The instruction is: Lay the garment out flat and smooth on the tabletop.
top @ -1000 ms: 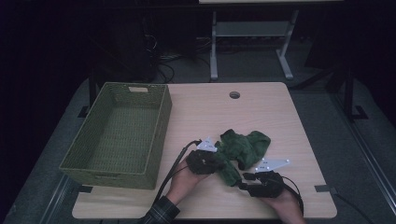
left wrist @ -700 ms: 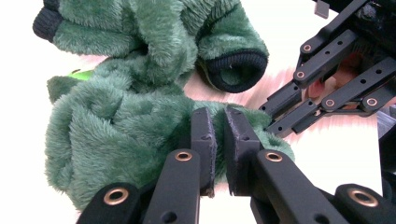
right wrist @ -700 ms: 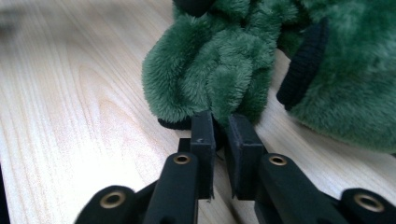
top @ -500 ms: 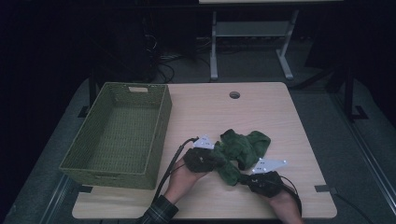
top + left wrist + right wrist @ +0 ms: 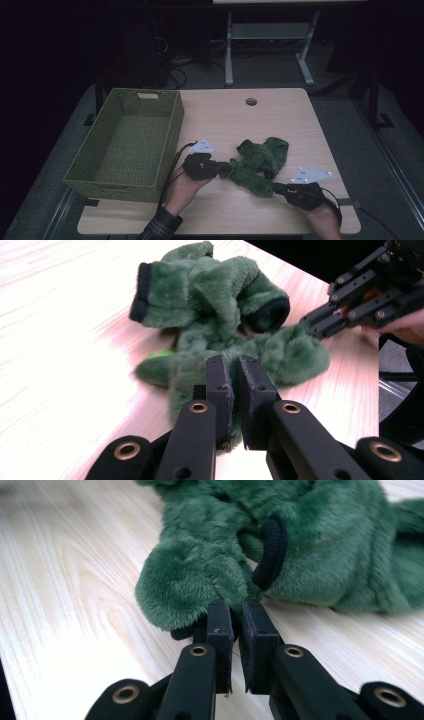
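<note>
A fuzzy green garment (image 5: 260, 160) with black cuffs lies bunched on the wooden table (image 5: 240, 120). My left gripper (image 5: 225, 170) is shut on its left end; in the left gripper view the jaws (image 5: 236, 365) pinch green pile, and the garment (image 5: 210, 285) lies beyond. My right gripper (image 5: 276, 188) has just been closing its jaws and is now shut on the garment's near right lobe. In the right gripper view the right gripper (image 5: 236, 611) clamps the fabric (image 5: 320, 540) by a black cuff. The right gripper (image 5: 320, 322) also shows in the left gripper view.
A green woven basket (image 5: 172, 130) stands on the table's left side, close to my left hand. A round cable hole (image 5: 251, 102) sits near the far edge. Beyond the table stands a metal frame (image 5: 270, 35) on a dark floor.
The right gripper has closed on the garment's near lobe and shifted right. The left gripper has drawn left toward the basket, so the garment is stretched out between them.
</note>
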Motion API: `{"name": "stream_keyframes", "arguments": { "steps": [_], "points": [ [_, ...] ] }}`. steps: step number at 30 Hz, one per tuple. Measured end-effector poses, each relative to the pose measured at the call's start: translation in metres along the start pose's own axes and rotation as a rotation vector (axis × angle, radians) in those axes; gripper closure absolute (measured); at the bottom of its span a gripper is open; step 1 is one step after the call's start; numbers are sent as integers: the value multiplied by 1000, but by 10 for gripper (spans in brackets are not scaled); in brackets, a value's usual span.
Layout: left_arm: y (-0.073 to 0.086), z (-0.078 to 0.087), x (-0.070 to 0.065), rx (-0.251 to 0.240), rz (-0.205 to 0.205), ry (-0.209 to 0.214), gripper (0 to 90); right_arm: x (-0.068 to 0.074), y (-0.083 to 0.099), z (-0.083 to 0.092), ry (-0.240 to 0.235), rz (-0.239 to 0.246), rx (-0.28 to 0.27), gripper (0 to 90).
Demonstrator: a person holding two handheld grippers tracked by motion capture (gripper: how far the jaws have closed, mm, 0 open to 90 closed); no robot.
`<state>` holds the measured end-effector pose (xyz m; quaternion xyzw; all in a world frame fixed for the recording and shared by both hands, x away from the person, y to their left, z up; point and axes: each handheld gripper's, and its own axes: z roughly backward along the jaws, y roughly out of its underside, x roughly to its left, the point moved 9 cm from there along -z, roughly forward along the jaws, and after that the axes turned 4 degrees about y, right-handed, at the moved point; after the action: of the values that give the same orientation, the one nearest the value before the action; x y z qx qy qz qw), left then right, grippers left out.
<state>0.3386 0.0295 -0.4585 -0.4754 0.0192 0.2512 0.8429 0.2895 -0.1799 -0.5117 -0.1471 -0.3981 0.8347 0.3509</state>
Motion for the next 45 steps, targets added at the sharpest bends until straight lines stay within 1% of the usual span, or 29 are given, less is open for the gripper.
{"name": "stream_keyframes", "arguments": {
  "steps": [1, 4, 5, 8, 9, 10, 12, 14, 15, 16, 17, 18, 20, 21, 24, 25, 27, 28, 30, 32, 33, 36, 38, 39, 40, 41, 42, 44, 45],
  "points": [
    [1, 1, 0, -2, 5, -2, 842, -3, 1, 3, 4, -8, 0, 837],
    [6, 5, 0, 4, 19, -1, 843, -14, 7, 11, 28, -4, 8, 837],
    [8, 6, 1, 13, 16, -3, 843, -16, 8, 13, 30, -7, 7, 837],
    [19, 7, 2, 28, 32, -5, 844, -26, 15, 21, 38, -21, 22, 837],
    [23, 6, 1, 37, 47, -5, 845, -30, 17, 23, 44, -22, 28, 838],
    [27, 6, 2, 46, 50, -6, 845, -33, 19, 24, 47, -22, 34, 838],
    [40, 3, 4, 69, 71, -3, 846, -40, 24, 25, 51, -28, 47, 838],
    [51, -1, 7, 95, 85, -13, 850, -45, 28, 24, 57, -32, 64, 838],
    [56, -3, 9, 117, 87, -21, 865, -46, 29, 22, 59, -32, 71, 838],
    [59, -4, 11, 127, 90, -25, 886, -47, 30, 21, 65, -27, 82, 837],
    [63, -6, 13, 137, 106, -18, 884, -47, 30, 20, 66, -32, 87, 836],
    [63, -7, 13, 139, 106, -17, 880, -48, 30, 18, 66, -30, 91, 831],
    [59, -6, 11, 128, 92, -25, 874, -48, 29, 17, 68, -26, 88, 813],
    [56, -5, 10, 125, 81, -32, 869, -48, 28, 17, 73, -34, 82, 790],
    [47, 5, 10, 108, 49, -76, 824, -49, 24, 22, 80, -47, 56, 749],
    [44, 8, 9, 93, 48, -81, 799, -51, 22, 25, 91, -53, 42, 742],
    [38, 12, 6, 78, 42, -75, 796, -52, 18, 31, 97, -57, 14, 743],
    [35, 13, 3, 66, 38, -69, 797, -52, 15, 34, 98, -63, 2, 758],
    [32, 9, -3, 72, 18, -47, 833, -46, 9, 36, 68, -64, -27, 805],
    [33, -3, -8, 92, 8, -22, 874, -36, 6, 34, 33, -49, -33, 854],
    [35, -7, -9, 100, 4, -15, 888, -32, 6, 31, 20, -41, -27, 869],
    [40, -24, -10, 124, -5, 0, 895, -24, 9, 21, -6, -32, 4, 881],
    [44, -32, -5, 154, -12, -11, 895, -22, 12, 15, -13, -24, 27, 885],
    [49, -37, 0, 184, -15, -21, 895, -21, 14, 12, -14, -21, 39, 885],
    [52, -39, 2, 189, -5, -26, 895, -20, 16, 8, -11, -16, 60, 885],
    [56, -41, 6, 212, -1, -21, 896, -21, 18, 6, -7, -7, 78, 890],
    [58, -42, 6, 207, 10, -14, 896, -20, 22, 3, -2, -7, 104, 893],
    [59, -41, 5, 206, 24, -9, 897, -20, 26, -1, -10, -3, 128, 896],
    [60, -40, 5, 213, 15, -8, 897, -19, 26, -1, -15, -7, 130, 897]
  ]
}}
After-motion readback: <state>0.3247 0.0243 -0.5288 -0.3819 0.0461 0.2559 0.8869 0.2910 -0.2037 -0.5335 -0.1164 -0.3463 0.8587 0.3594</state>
